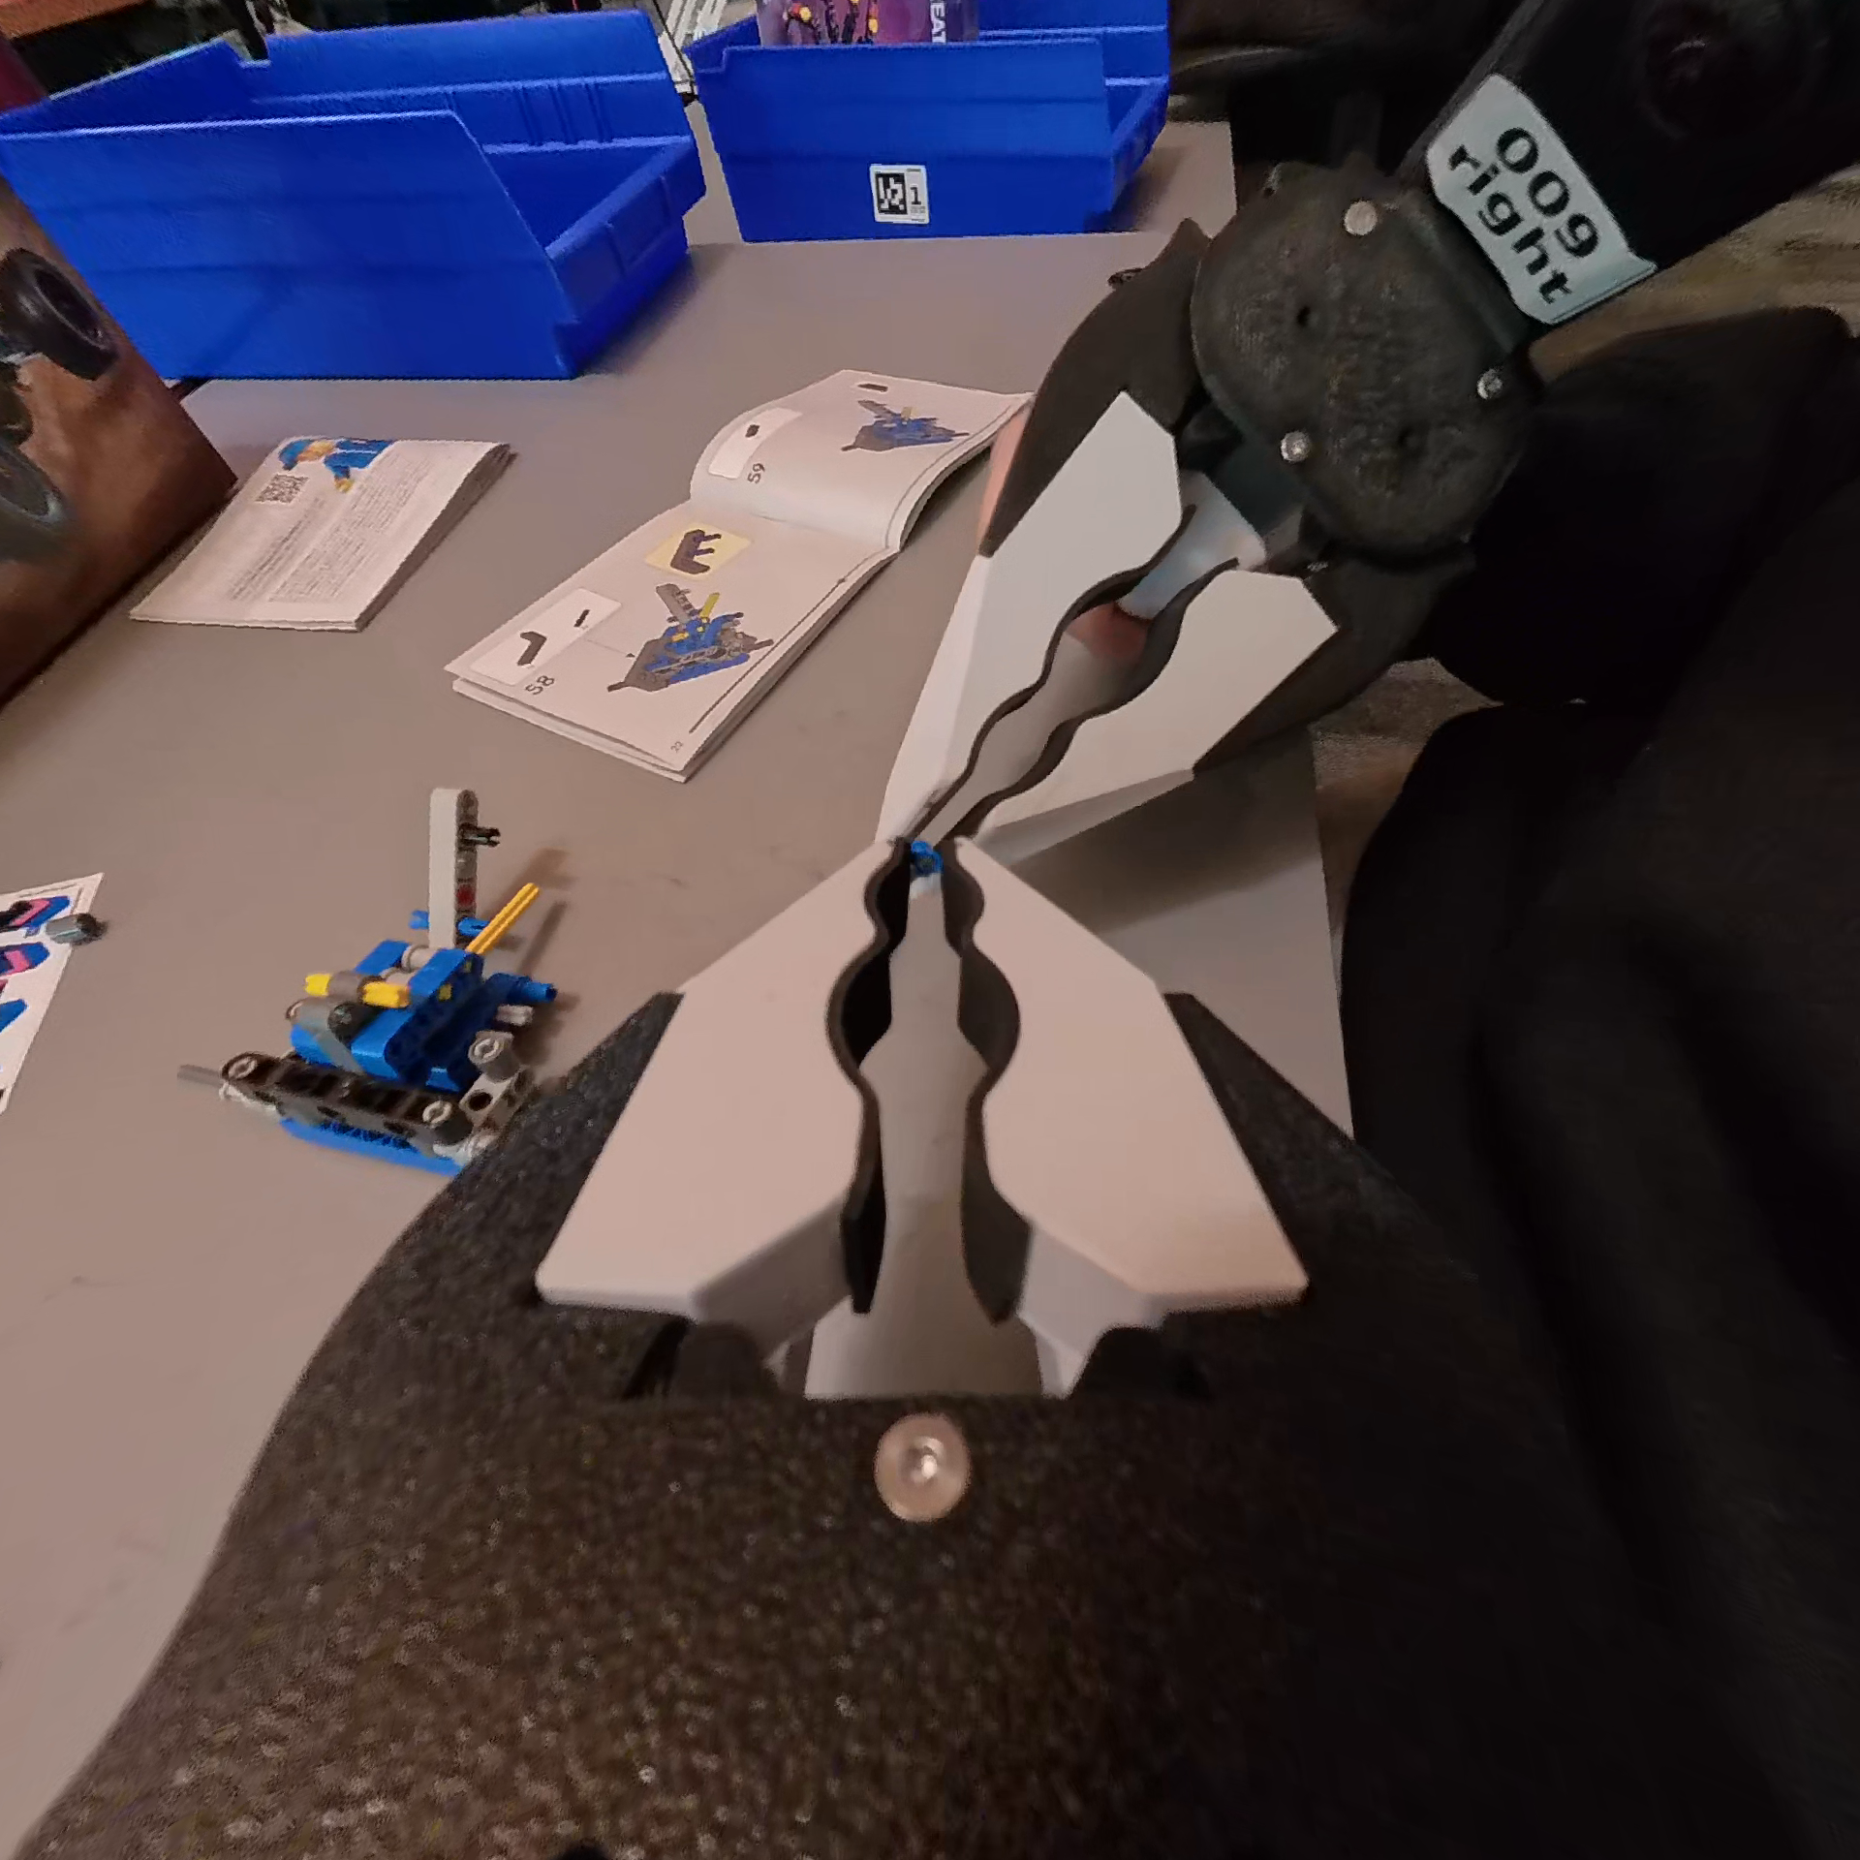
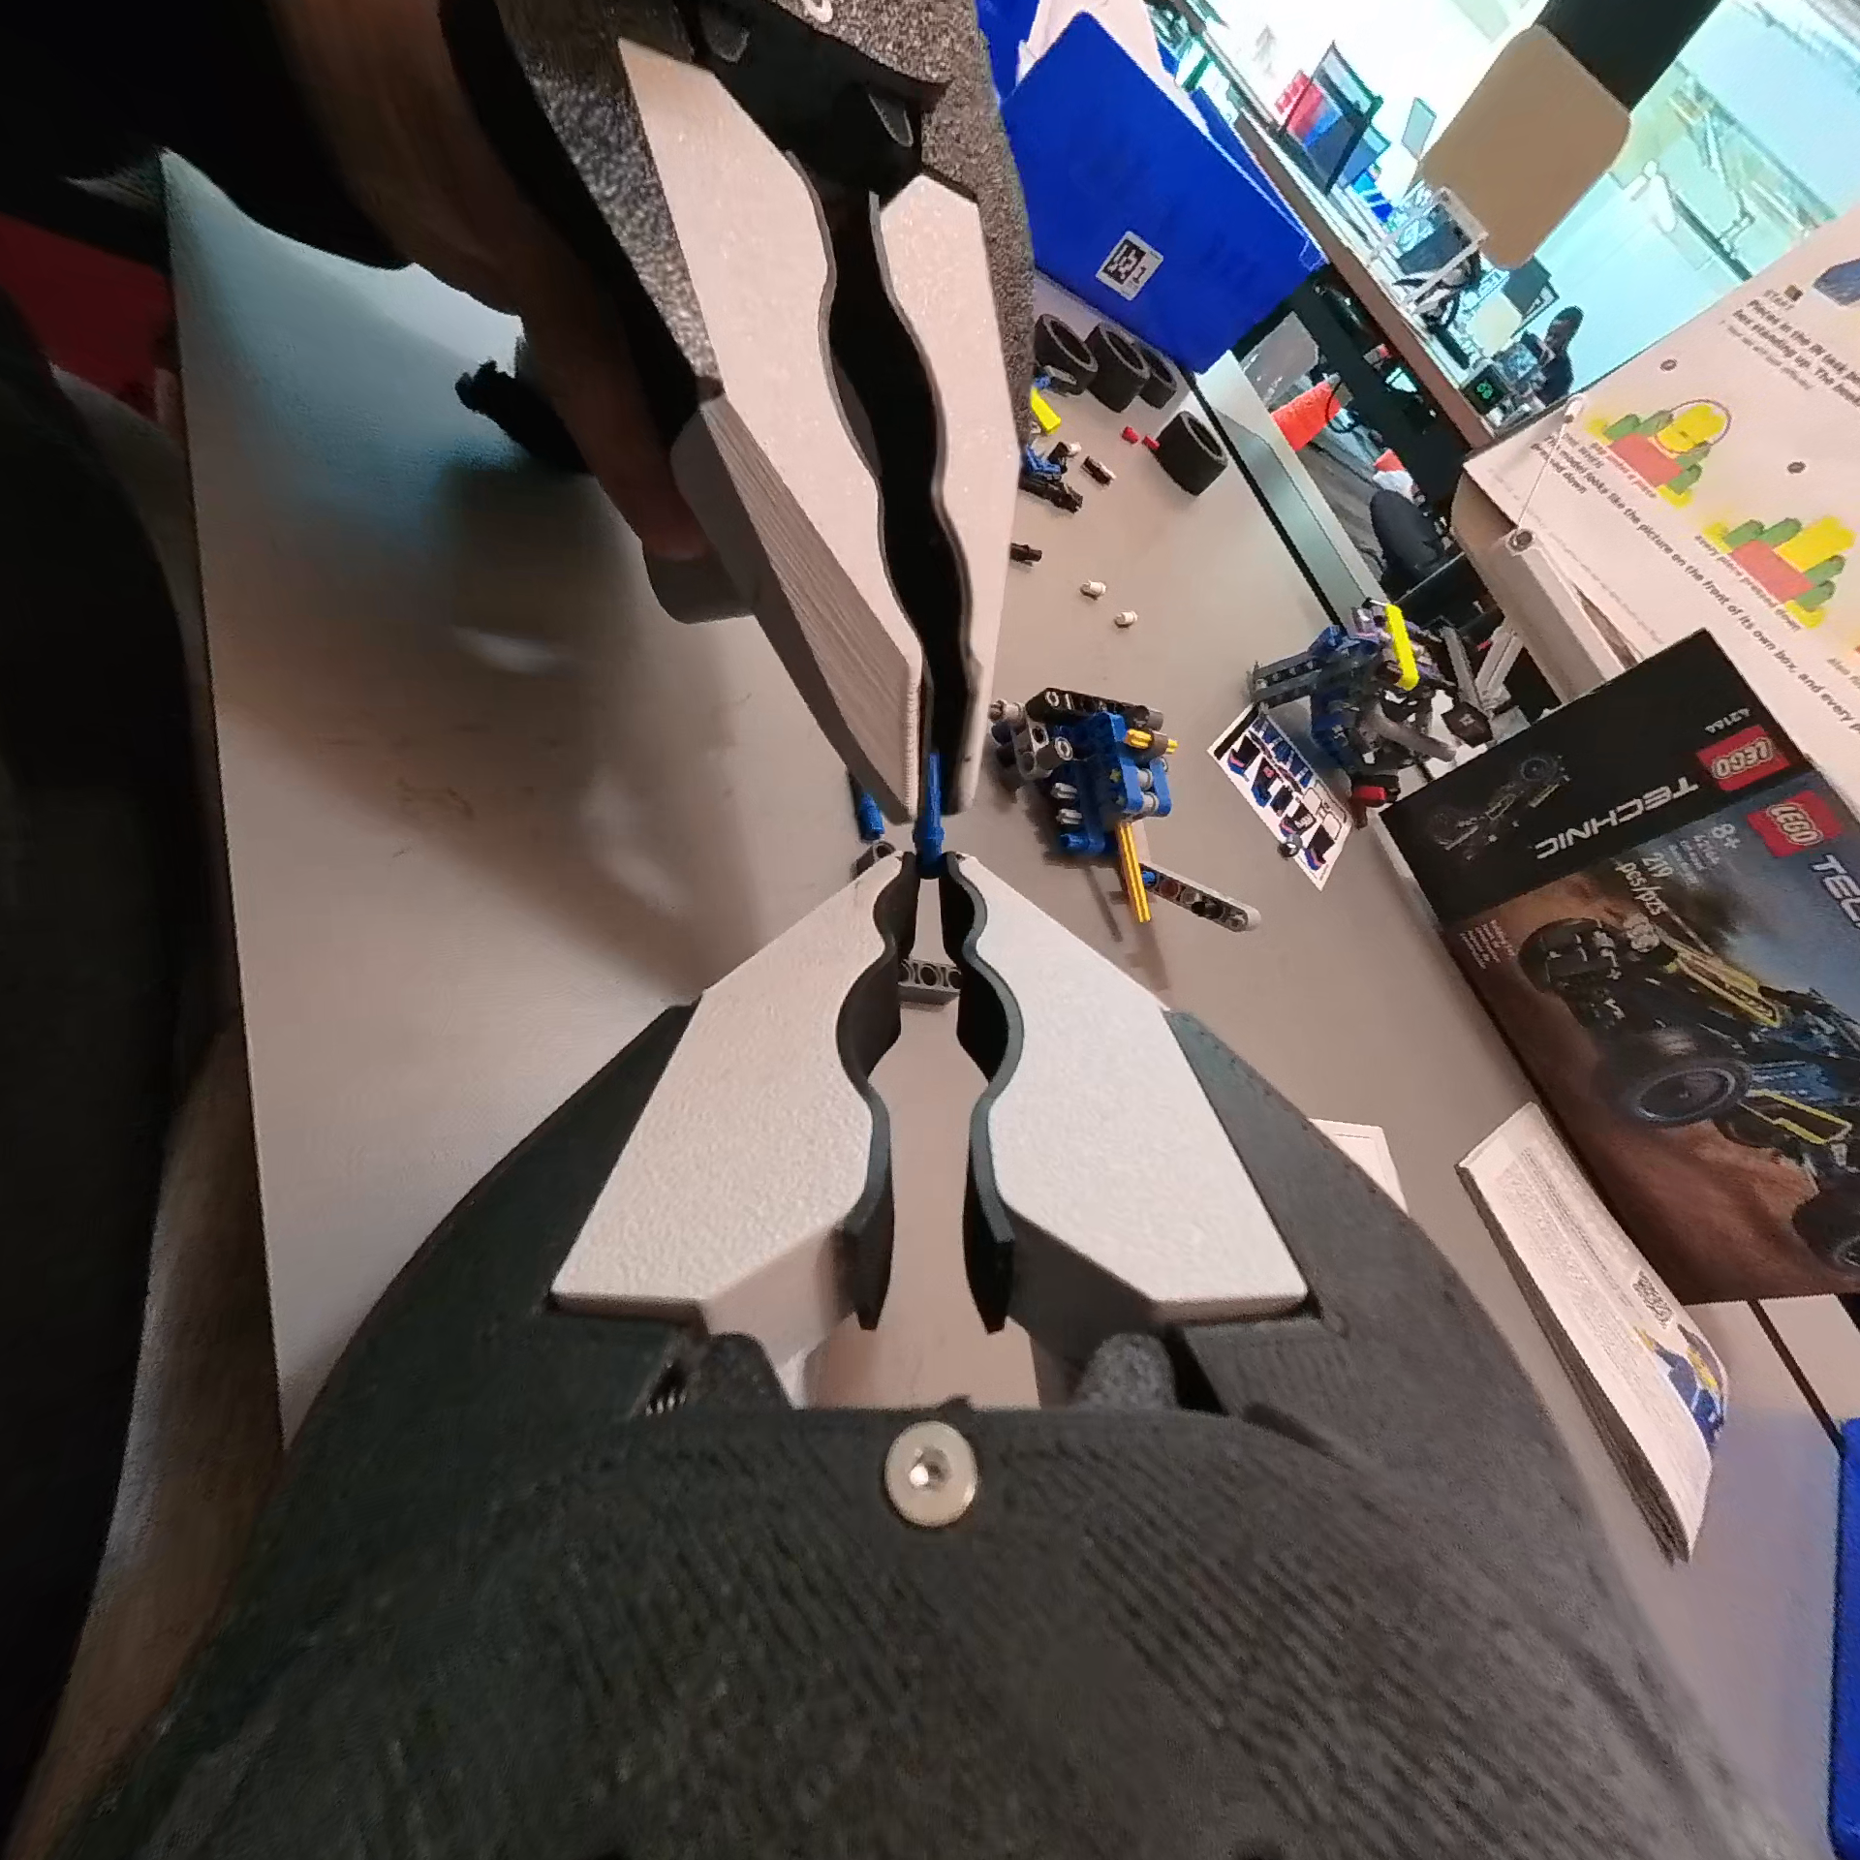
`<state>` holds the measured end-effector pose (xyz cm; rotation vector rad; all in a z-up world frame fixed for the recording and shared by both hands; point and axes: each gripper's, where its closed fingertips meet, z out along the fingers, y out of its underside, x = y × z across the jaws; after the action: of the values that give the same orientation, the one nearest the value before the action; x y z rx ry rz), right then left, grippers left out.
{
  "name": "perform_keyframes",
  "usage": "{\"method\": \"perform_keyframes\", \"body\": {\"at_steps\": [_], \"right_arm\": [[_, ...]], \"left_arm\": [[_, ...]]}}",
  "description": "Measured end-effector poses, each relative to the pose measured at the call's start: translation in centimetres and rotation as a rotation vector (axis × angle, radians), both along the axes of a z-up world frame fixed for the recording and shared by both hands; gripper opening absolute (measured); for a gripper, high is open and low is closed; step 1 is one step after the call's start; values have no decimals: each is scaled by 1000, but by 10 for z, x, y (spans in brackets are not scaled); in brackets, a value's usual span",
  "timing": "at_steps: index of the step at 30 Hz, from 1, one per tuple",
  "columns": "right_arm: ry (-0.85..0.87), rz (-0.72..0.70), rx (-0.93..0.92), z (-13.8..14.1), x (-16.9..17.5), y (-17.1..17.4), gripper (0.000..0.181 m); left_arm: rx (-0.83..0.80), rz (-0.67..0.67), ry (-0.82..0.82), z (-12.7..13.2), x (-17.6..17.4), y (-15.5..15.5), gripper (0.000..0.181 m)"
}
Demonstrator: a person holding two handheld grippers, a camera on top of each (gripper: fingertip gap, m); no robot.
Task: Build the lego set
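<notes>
Both grippers meet tip to tip above the grey table point(image 1: 302, 705), pinching the same small blue pin point(image 1: 921, 862) between them. The left gripper point(image 1: 918, 856) has its tips squeezed on one end of that pin, and the right gripper point(image 2: 931, 868) clamps the other end, so both are closed on it. In the left wrist view the right gripper comes in from 1 o'clock, and in the right wrist view the left one drops in from 12 o'clock.

The half-built blue model point(image 1: 403, 1027) sits on the table at about 9 o'clock from the pinch point in the left wrist view, with a yellow rod point(image 1: 503, 918) and a white beam point(image 1: 453, 856) sticking up from it. An open instruction booklet point(image 1: 725, 564) lies at 11 o'clock, a closed booklet point(image 1: 332, 533) further left, and 2 blue bins point(image 1: 382, 201) sit at the far edge.

In the right wrist view, black tires point(image 2: 1102, 362) and loose small parts point(image 2: 1067, 473) sit around 1 o'clock, a sticker sheet point(image 2: 1278, 795) and the set's box point(image 2: 1651, 966) at 3 o'clock.
</notes>
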<state>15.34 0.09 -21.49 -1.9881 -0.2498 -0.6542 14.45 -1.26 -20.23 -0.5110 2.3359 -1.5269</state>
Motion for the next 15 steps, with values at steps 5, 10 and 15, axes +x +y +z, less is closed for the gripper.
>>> {"method": "perform_keyframes", "body": {"at_steps": [5, 10, 15], "right_arm": [[-54, -53, -101, -8, 16, -16, 2], [51, -174, -132, -13, 46, -55, 2], [141, -164, -199, -24, 39, -64, 2]], "left_arm": [[95, 9, 13, -13, 5, 8, 9], [403, 68, 41, -43, 16, 21, 18], [537, 101, 88, -52, 22, 27, 15]]}}
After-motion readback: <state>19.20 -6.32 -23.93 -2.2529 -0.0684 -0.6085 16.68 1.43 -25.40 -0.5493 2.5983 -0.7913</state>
